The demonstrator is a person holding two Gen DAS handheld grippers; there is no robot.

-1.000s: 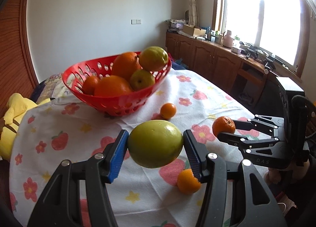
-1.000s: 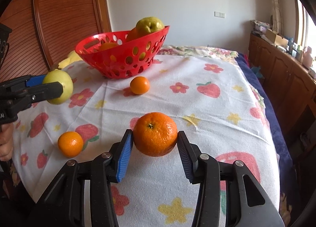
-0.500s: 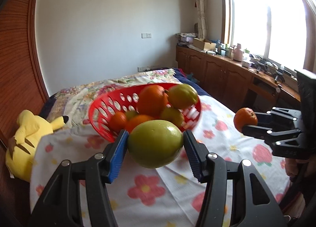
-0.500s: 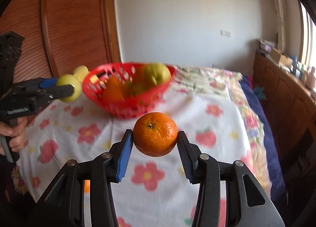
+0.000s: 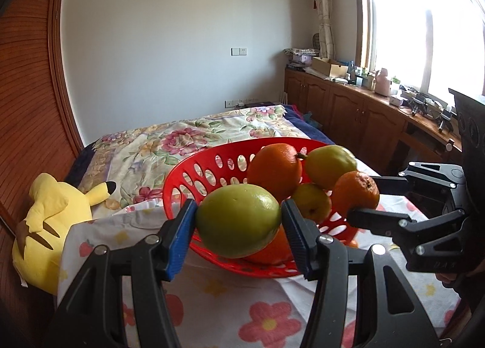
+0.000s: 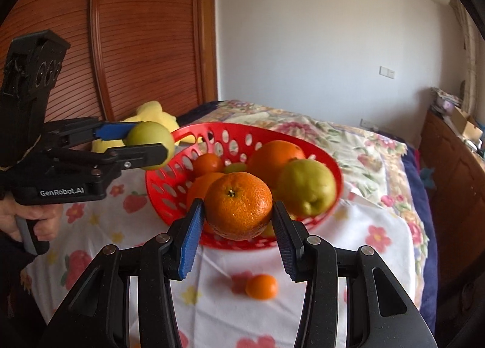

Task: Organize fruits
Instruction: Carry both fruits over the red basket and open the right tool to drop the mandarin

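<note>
My left gripper (image 5: 238,223) is shut on a green pear (image 5: 238,220) and holds it in the air at the near-left rim of the red basket (image 5: 194,179). My right gripper (image 6: 238,214) is shut on an orange (image 6: 239,205), held in the air just in front of the basket (image 6: 212,135). The basket holds several oranges and green pears. In the right wrist view the left gripper (image 6: 142,143) with its pear (image 6: 150,140) is at the basket's left rim. In the left wrist view the right gripper (image 5: 363,201) with its orange (image 5: 354,190) is at the basket's right side.
The basket stands on a white flowered cloth (image 6: 376,226) over a table. A small mandarin (image 6: 261,286) lies on the cloth in front of the basket. A yellow plush toy (image 5: 51,217) lies to the left. A bed (image 5: 182,138) is behind, wooden cabinets (image 5: 363,114) to the right.
Both grippers have risen and moved toward the basket with their fruit still held. The basket looks nearer in both views, and the two grippers are closer together.
</note>
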